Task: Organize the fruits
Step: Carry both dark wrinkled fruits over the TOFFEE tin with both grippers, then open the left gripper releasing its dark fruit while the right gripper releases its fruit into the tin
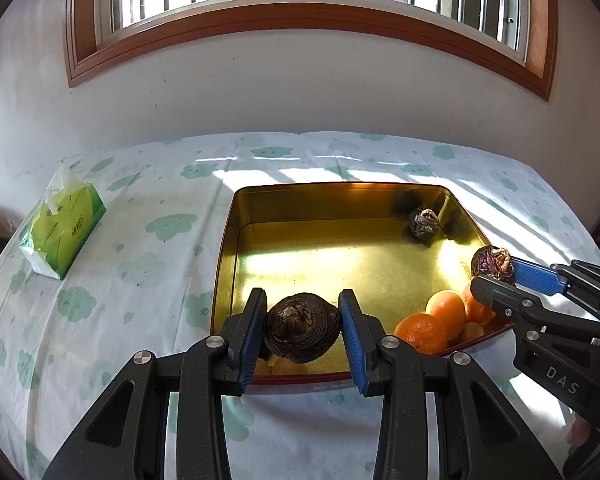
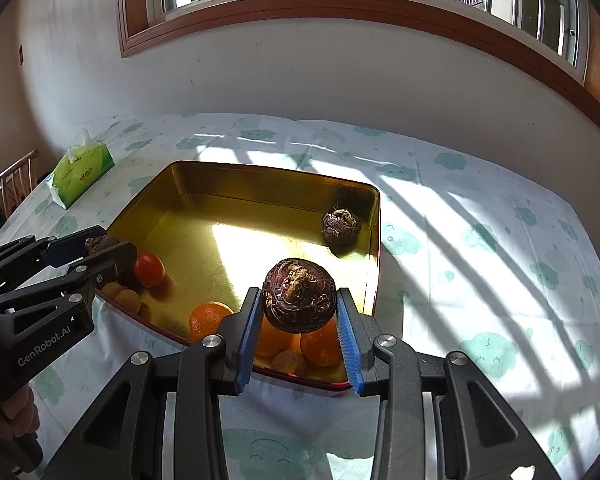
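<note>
Clamped between blue pads of left hand-held gripper, low centre: dark brown ridged round water chestnut, above near edge of gold metal tray. Right hand-held gripper likewise closed on second dark chestnut, above glossy oranges. Probably light, hard-shelled, slightly slick; best pinched across widest girth. Third chestnut resting in tray's far right corner.

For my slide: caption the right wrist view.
Right gripper holds a dark bulb above the gold tin of oranges.
</note>
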Demonstrator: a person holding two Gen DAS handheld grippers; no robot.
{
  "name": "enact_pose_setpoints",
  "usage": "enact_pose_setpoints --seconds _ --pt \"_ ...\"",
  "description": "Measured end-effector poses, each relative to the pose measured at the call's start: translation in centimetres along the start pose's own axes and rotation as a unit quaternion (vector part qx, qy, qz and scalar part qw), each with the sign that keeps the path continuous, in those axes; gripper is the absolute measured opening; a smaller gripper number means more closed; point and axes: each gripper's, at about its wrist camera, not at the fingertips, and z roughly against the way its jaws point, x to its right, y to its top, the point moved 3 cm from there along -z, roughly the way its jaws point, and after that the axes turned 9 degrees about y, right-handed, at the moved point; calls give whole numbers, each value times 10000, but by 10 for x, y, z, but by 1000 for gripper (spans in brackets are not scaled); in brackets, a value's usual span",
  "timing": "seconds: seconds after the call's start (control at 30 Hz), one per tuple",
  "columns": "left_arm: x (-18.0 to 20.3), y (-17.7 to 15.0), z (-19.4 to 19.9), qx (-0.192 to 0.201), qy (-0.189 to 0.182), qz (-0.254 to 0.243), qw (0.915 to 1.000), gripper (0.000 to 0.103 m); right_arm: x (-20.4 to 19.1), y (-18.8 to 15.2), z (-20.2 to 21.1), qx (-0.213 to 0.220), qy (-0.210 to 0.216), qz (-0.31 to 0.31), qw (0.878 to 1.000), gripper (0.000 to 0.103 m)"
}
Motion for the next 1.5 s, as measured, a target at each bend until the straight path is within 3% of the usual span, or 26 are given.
enact_pose_setpoints --seconds 0.63,1.23,1.5 --pt "2 1 -40 -356 35 44 9994 38 12 4 -38 -264 -68 -41 9996 34" --pt "2 -1 -39 -378 73 -29 9993 40 10 4 -38 -261 -50 -100 9996 38" --pt "4 -2 -29 -345 43 -34 9994 52 5 2 -28 -188 -63 -97 9998 48"
